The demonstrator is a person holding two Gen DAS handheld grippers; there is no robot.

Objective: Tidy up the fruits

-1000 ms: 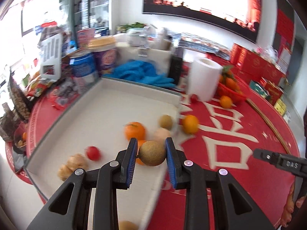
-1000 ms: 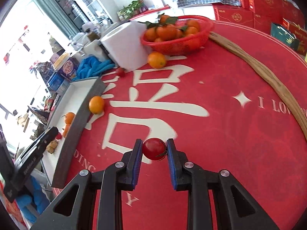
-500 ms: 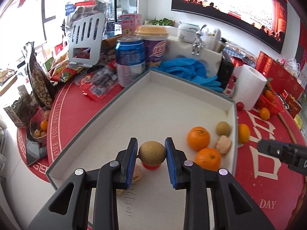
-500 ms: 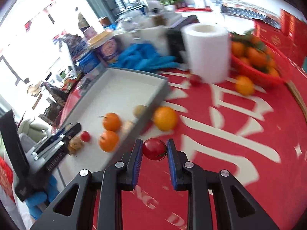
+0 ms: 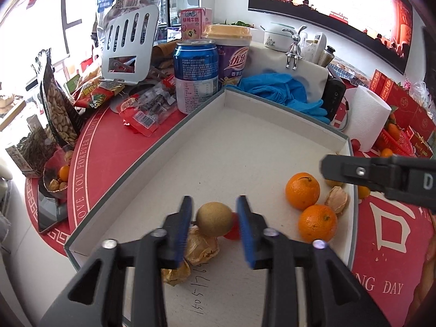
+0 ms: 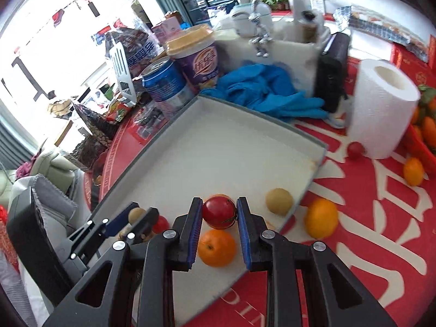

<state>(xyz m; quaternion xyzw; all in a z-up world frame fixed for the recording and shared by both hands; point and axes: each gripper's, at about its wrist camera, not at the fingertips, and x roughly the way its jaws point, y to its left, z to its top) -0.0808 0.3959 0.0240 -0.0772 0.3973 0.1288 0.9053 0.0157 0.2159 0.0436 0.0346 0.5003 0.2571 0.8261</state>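
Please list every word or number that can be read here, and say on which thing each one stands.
"LOVE YOU FOREVER I" on the rim of the red tablecloth.
"DAY" on the tablecloth, near right.
"优乐" on the purple cup.
"草莓牛奶" on the pink carton.
Handwritten digits on the tray floor: unclear.
Blue can print: too small.

In the left wrist view, a small red tomato (image 5: 232,233) shows only as a sliver behind the round brown kiwi (image 5: 214,218). The left tongs' (image 5: 214,216) blue pads (image 5: 185,227) are motion-blurred. A yellowish fruit (image 5: 334,182) sits mostly hidden behind the right tongs' black finger (image 5: 381,174).
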